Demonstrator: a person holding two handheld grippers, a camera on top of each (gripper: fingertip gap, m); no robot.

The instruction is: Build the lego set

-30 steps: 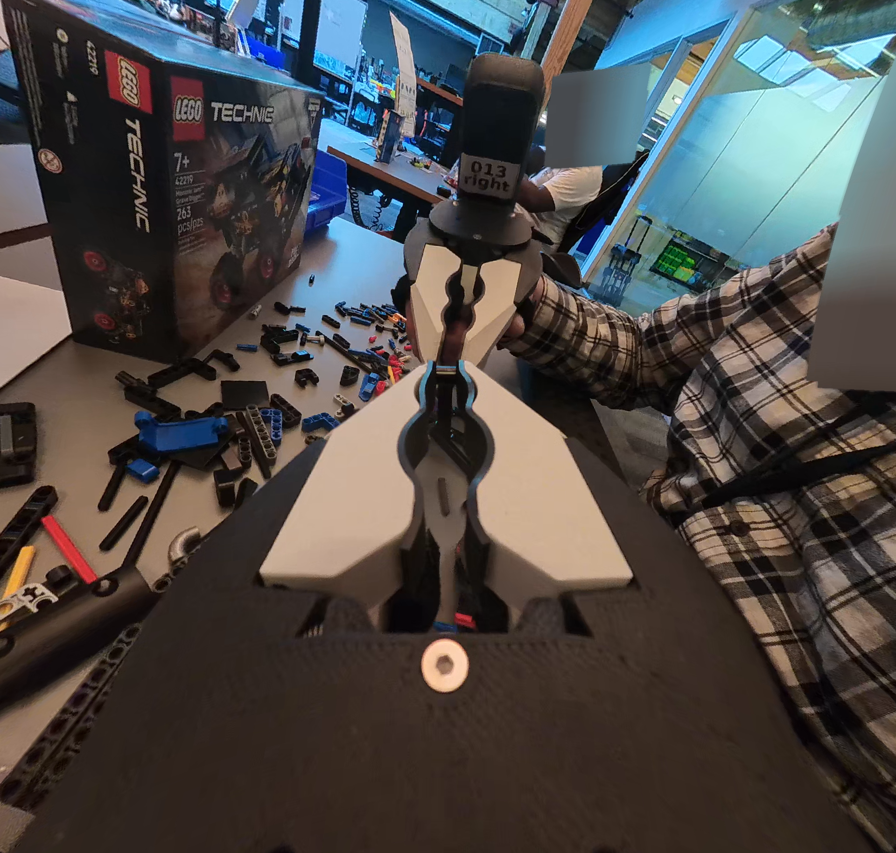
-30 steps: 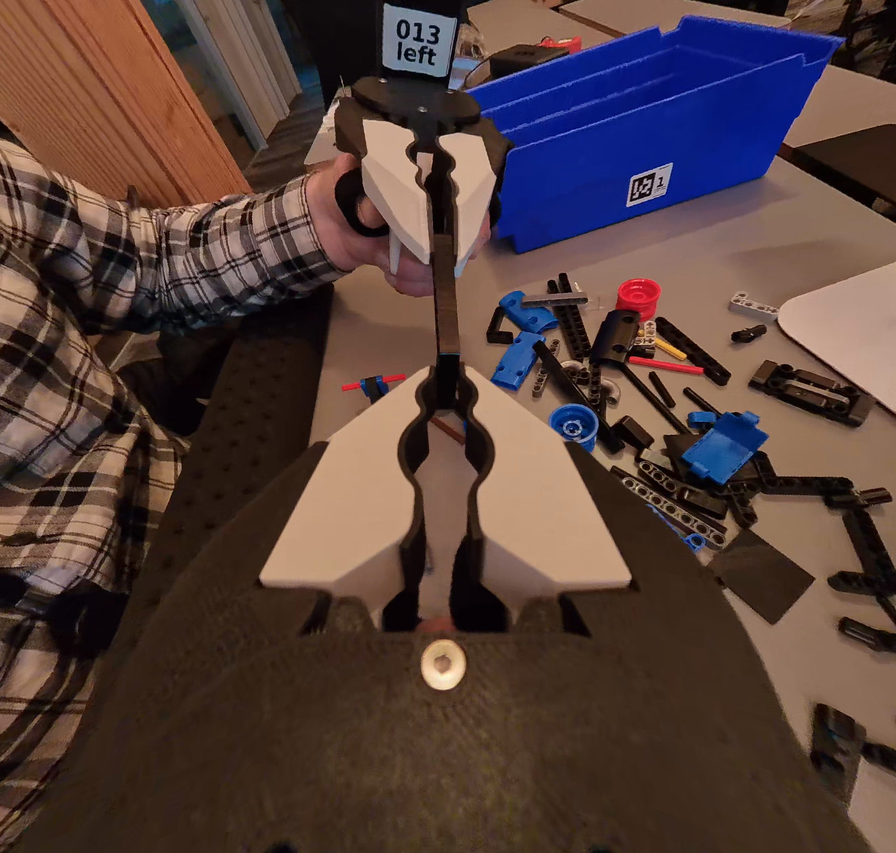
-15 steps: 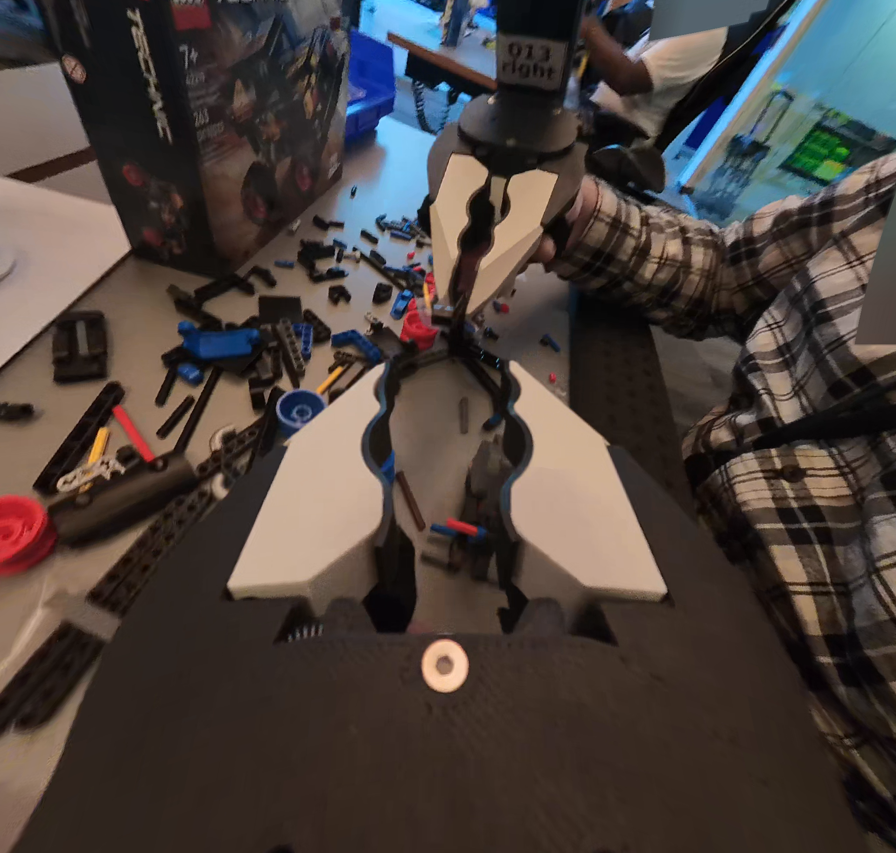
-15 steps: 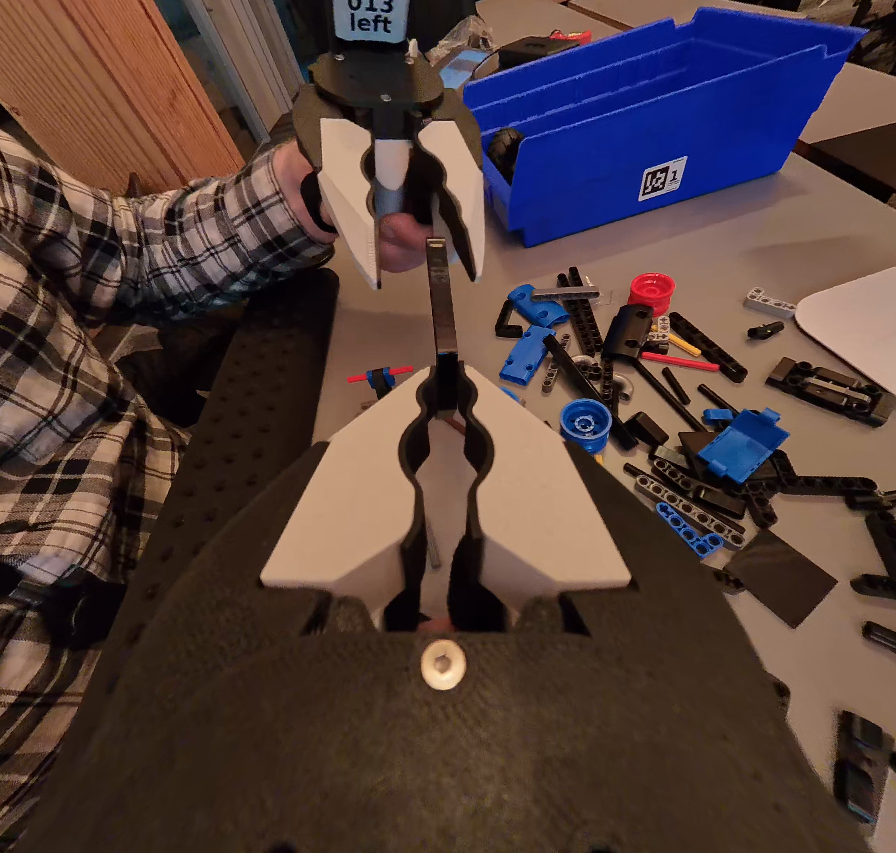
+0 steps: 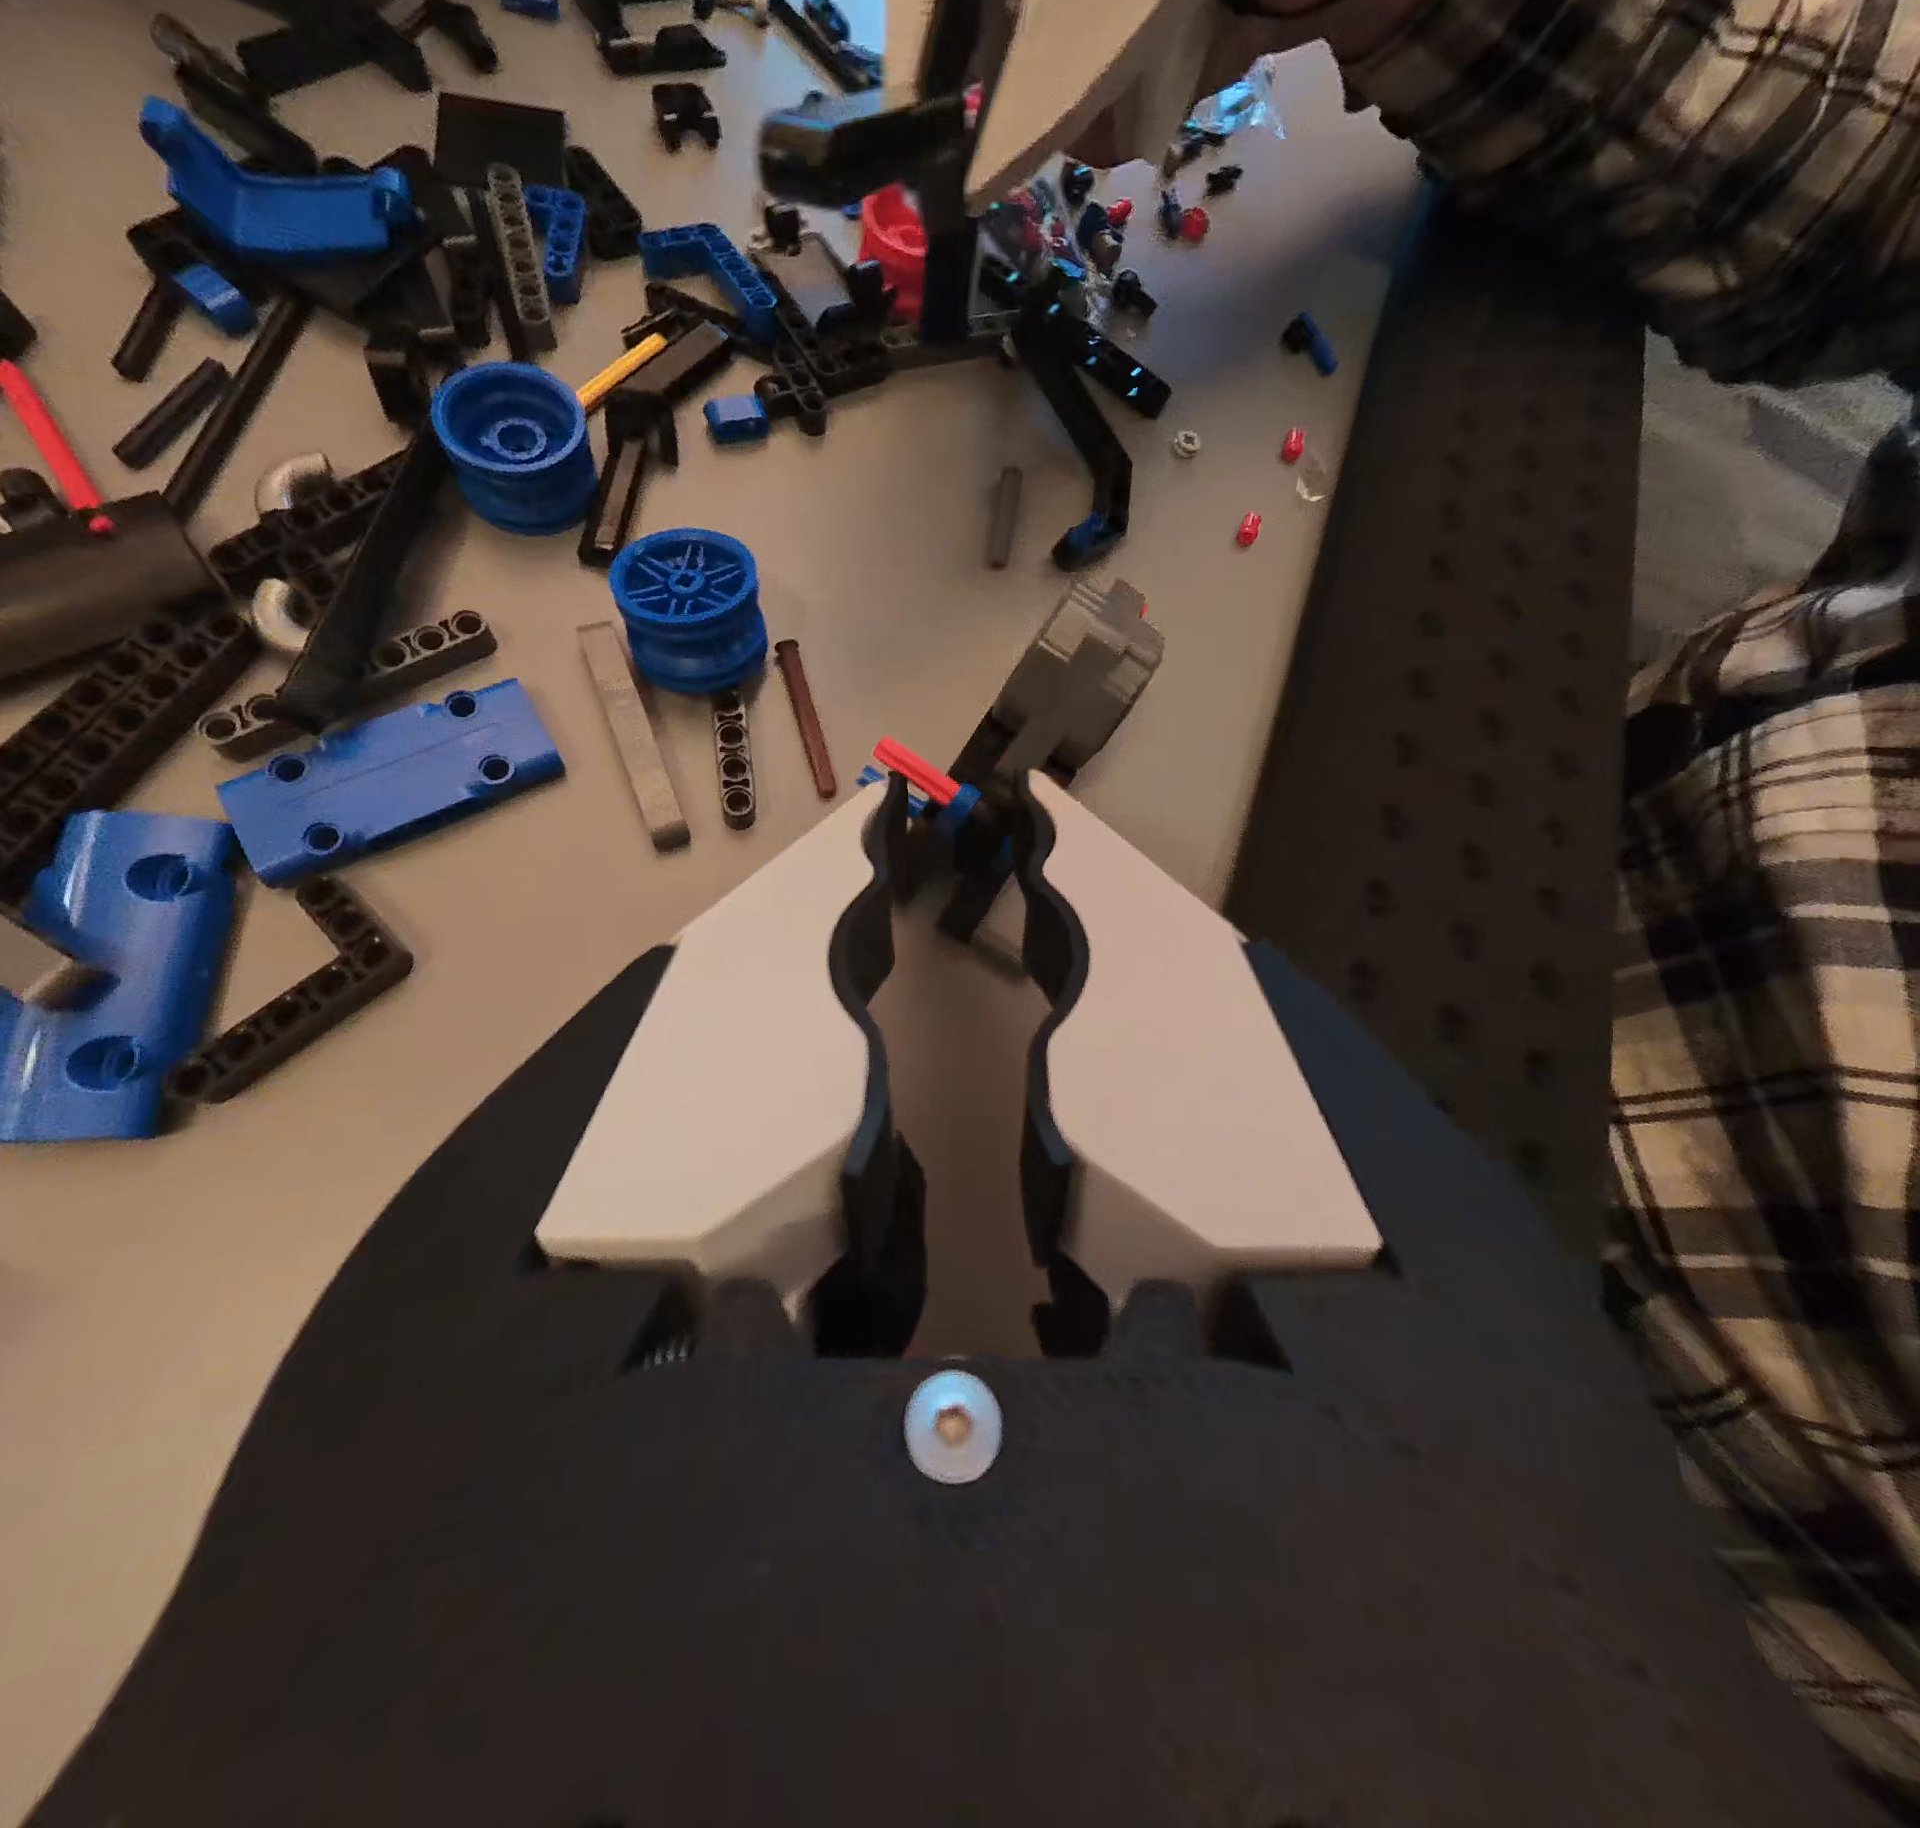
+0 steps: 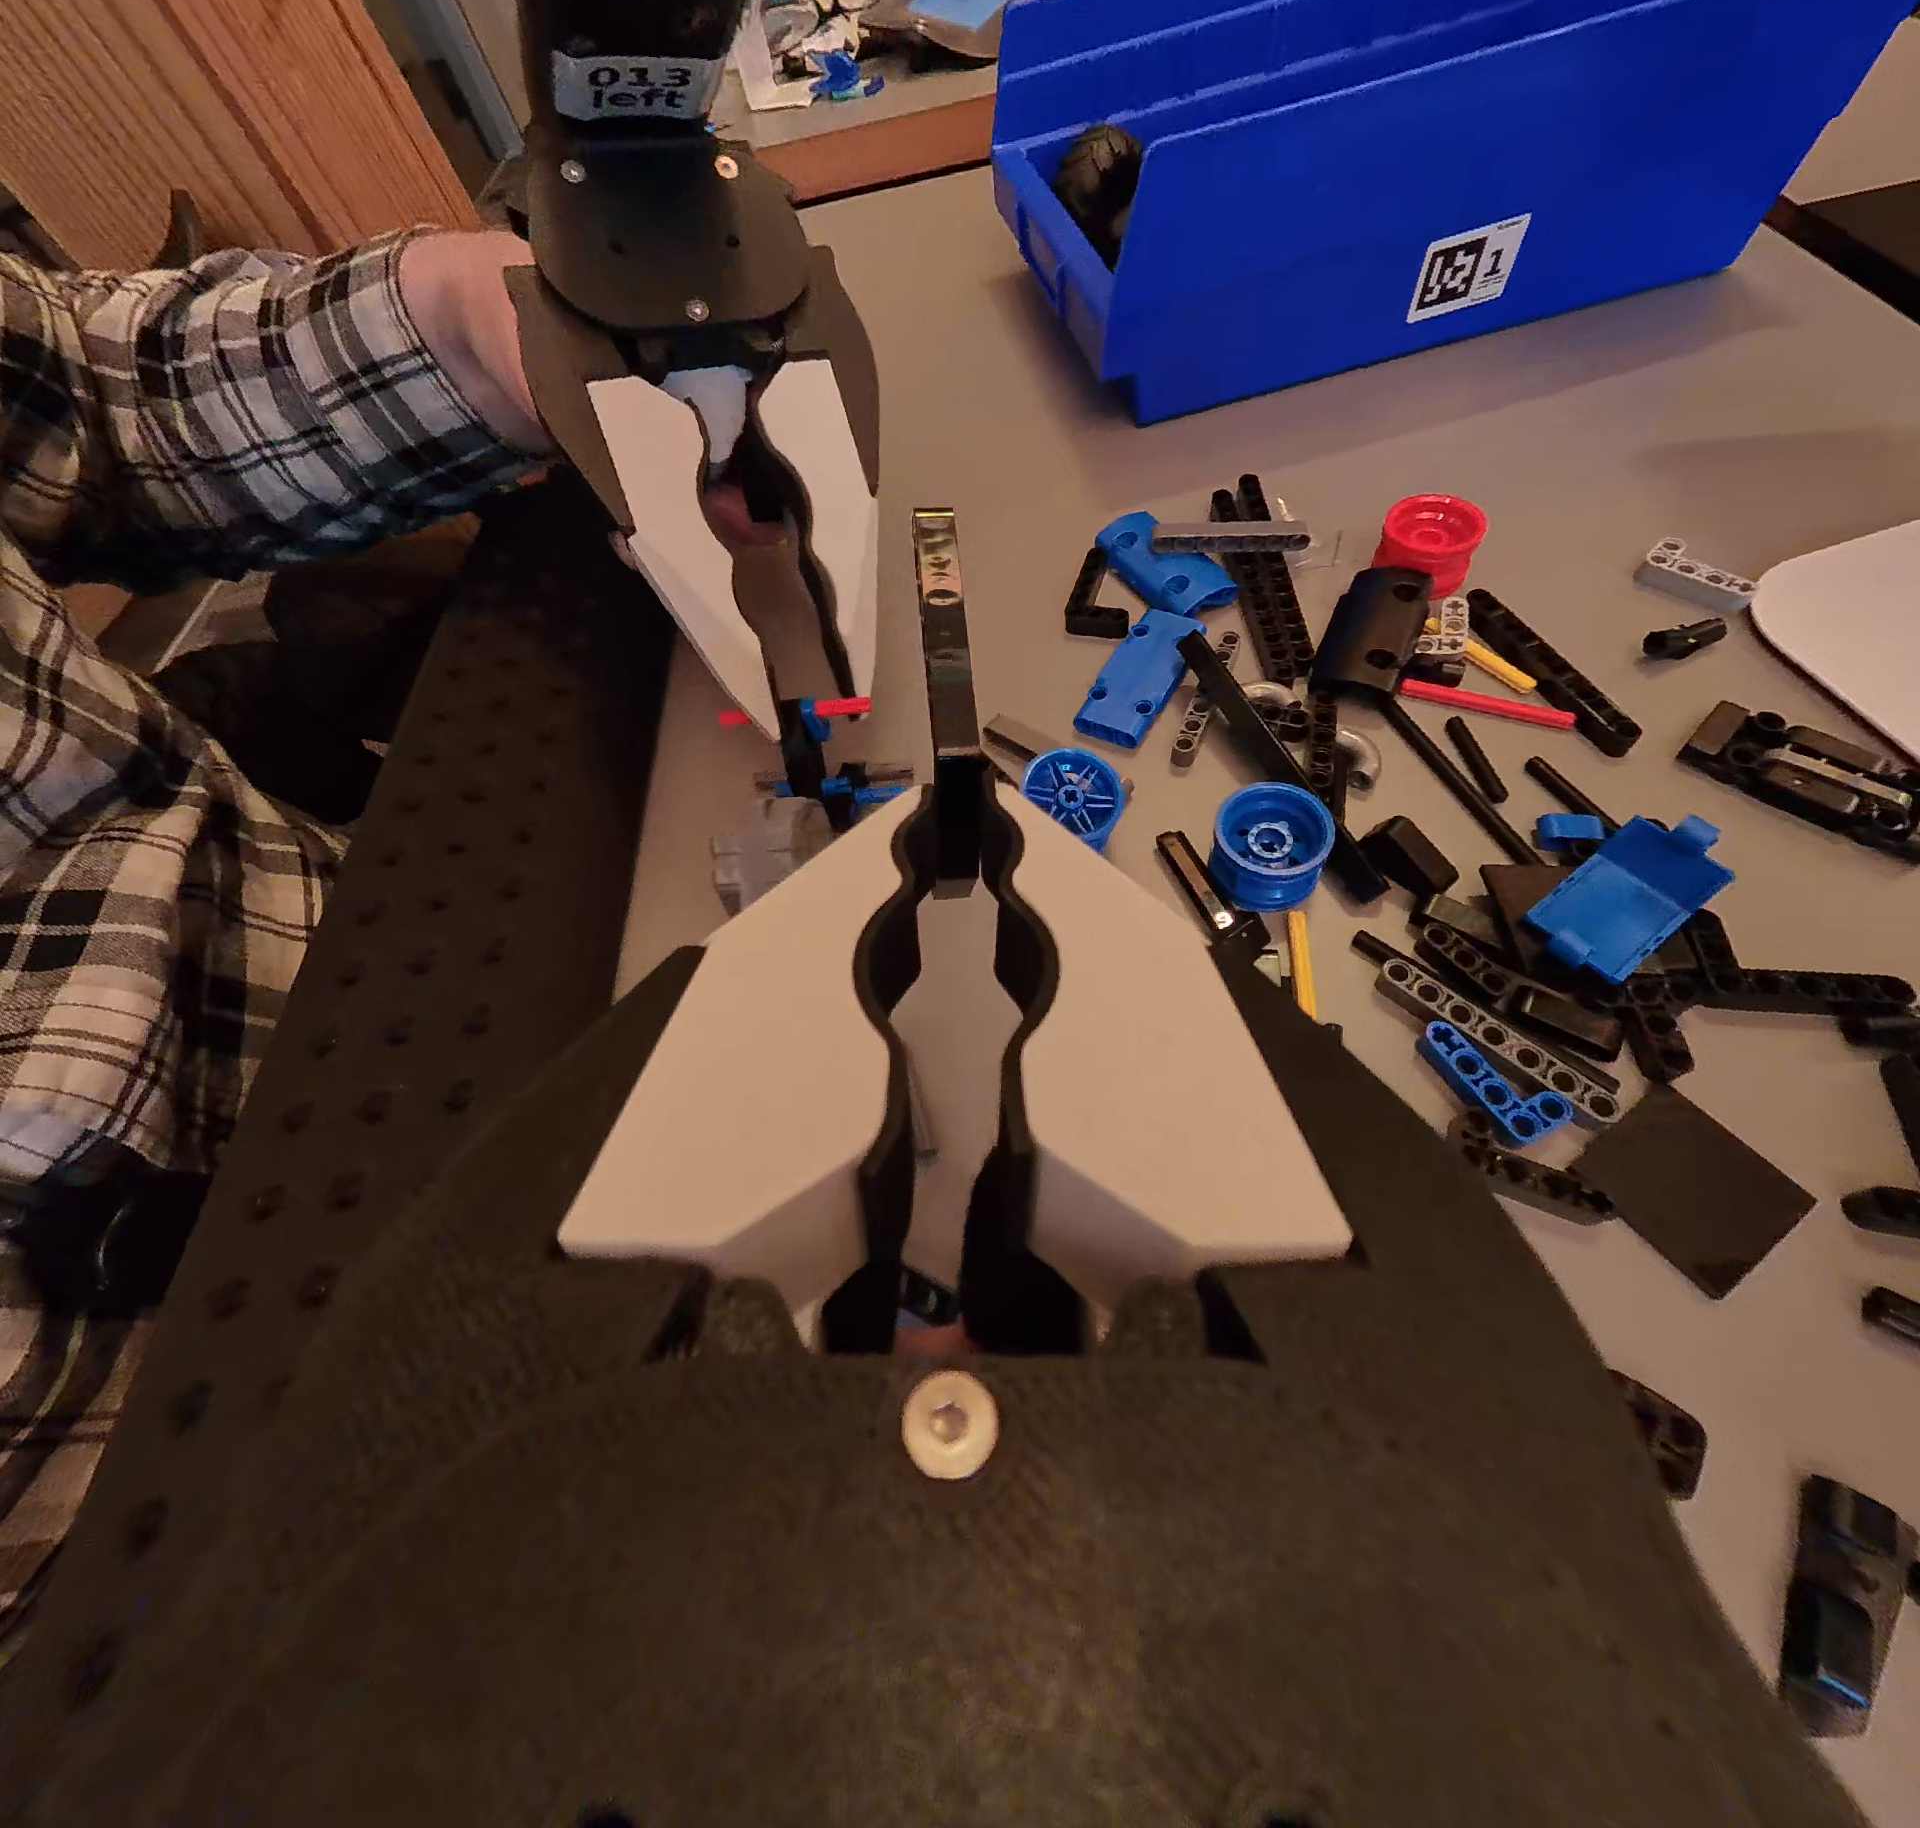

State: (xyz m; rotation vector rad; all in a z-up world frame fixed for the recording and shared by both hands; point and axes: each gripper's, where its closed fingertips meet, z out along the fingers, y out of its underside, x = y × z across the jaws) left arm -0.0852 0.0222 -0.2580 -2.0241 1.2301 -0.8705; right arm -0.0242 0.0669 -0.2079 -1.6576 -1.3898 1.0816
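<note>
My right gripper (image 6: 956,822) is shut on one end of a long black beam (image 6: 945,656) that sticks out forward above the table. In the left wrist view it (image 5: 961,189) hangs at the top with the beam (image 5: 943,261) pointing down. My left gripper (image 5: 956,791) is part open and low over the table. Its tips stand around a small black and blue assembly with a red axle (image 5: 914,770), joined to a grey block (image 5: 1091,666). I cannot tell if the pads touch it. The left gripper (image 6: 816,708) stands just left of the beam in the right wrist view.
Loose black, blue and red parts cover the grey table, with two blue wheels (image 5: 509,443) (image 5: 691,620) and a red wheel (image 6: 1429,537). A blue bin (image 6: 1351,303) stands at the back. A black perforated mat (image 5: 1455,635) lines the table edge by the person's plaid sleeve. The grippers' ends are close to 10 centimetres from one another. Both grippers' tips are roughly 20 centimetres from the red wheel (image 6: 1429,537).
My left gripper let go of the black beam, opened, and dropped to the small assembly on the table. My right gripper has kept hold of the beam.
</note>
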